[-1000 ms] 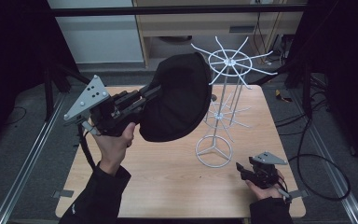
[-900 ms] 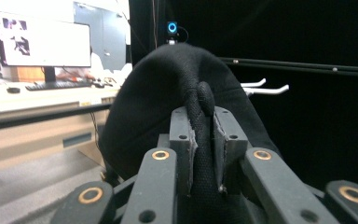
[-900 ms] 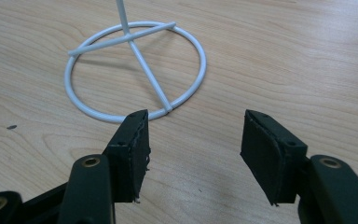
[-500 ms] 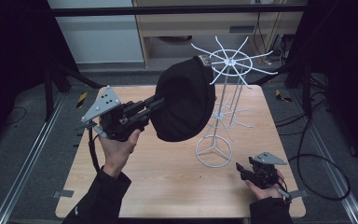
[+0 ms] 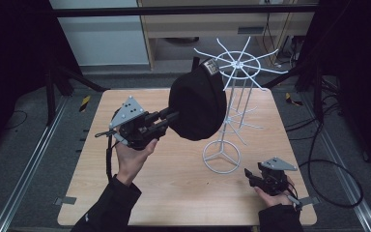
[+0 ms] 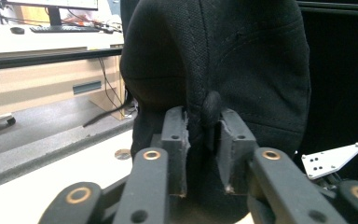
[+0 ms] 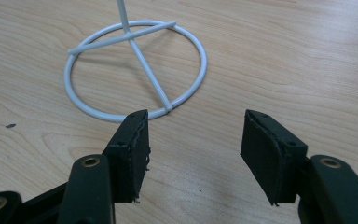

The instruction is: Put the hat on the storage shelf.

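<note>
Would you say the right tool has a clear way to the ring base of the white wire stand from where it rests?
Probably yes. The right tool rests on the table with its jaws open and pointing at the ring base, with bare wood between them. The black cap hangs higher up, out of that path.

We see high view evenly lit over table, surroundings falling to near black; soft shadow beneath rack base. We find picture slightly soft, grainy. In left gripper view, black cap swallows detail, background desk bright and blurred. In right gripper view, we note wood sharp, bright, jaws near lens slightly soft.
</note>
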The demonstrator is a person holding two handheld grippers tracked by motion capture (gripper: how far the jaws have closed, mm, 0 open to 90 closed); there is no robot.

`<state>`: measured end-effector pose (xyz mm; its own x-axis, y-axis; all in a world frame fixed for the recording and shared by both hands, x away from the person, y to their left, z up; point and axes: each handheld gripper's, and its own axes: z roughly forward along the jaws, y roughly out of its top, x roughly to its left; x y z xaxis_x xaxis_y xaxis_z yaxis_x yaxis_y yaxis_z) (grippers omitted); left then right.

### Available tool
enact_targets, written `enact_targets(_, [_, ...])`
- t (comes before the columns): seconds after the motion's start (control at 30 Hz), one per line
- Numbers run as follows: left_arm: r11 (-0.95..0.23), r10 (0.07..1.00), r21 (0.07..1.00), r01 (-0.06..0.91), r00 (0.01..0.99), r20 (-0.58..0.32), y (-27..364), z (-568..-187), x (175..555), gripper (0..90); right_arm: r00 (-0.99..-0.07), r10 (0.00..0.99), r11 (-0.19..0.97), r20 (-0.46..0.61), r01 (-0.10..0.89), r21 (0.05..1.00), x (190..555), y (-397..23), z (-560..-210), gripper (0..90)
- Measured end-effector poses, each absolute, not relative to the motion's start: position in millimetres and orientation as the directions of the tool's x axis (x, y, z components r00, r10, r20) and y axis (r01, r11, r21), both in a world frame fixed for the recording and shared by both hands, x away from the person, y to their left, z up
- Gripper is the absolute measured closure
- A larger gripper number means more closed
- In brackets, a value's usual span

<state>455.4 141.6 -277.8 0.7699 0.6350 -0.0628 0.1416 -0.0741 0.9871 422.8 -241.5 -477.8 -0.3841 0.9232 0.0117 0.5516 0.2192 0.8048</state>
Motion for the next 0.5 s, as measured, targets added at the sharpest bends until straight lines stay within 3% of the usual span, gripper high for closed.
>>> enact_targets(0.13, [-0.085, 0.635, 0.986, 0.143, 0.770, -0.057, 140, -281, 455, 67.0, -0.385, 0.923, 0.221, 0.010, 0.550, 0.805, 423, -242, -478, 41.7])
enact_targets(0.33, [-0.103, 0.660, 0.986, 0.132, 0.751, -0.032, 145, -288, 450, 49.6, -0.383, 0.924, 0.220, 0.010, 0.551, 0.805, 423, -242, -478, 41.5])
enact_targets(0.5, [-0.120, 0.682, 0.984, 0.129, 0.731, -0.012, 155, -295, 445, 41.4, -0.383, 0.924, 0.223, 0.006, 0.550, 0.805, 423, -242, -478, 41.3])
